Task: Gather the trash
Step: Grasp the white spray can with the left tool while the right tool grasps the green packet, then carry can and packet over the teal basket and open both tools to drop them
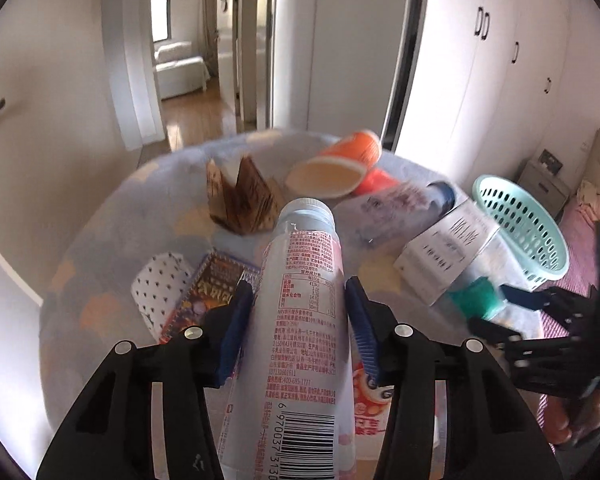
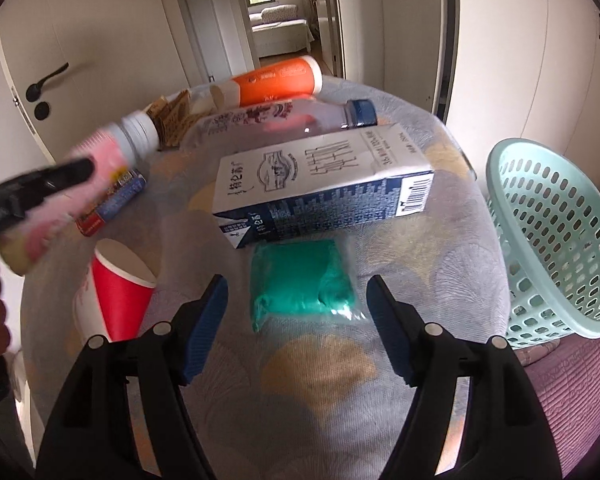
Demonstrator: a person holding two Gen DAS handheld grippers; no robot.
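Note:
My left gripper [image 1: 300, 296] is shut on a white plastic bottle with pink print [image 1: 300, 304], held above the patterned round table [image 1: 100, 248]; the bottle also shows at the left of the right wrist view [image 2: 100, 160]. My right gripper [image 2: 296, 292] is open, its jaws either side of a green packet [image 2: 300, 280] lying on the table. Behind the packet lies a white and blue milk carton [image 2: 324, 176]. A mint green perforated basket [image 2: 552, 236] leans at the table's right edge, also in the left wrist view [image 1: 520, 224].
On the table lie a clear bottle with a blue cap [image 2: 300, 120], an orange and white cup [image 2: 272, 80], a red paper cup [image 2: 116, 292], a colourful flat packet [image 1: 208, 296], a dotted carton [image 1: 160, 288] and folded brown paper [image 1: 240, 196]. A pink bed [image 2: 572, 400] is at right.

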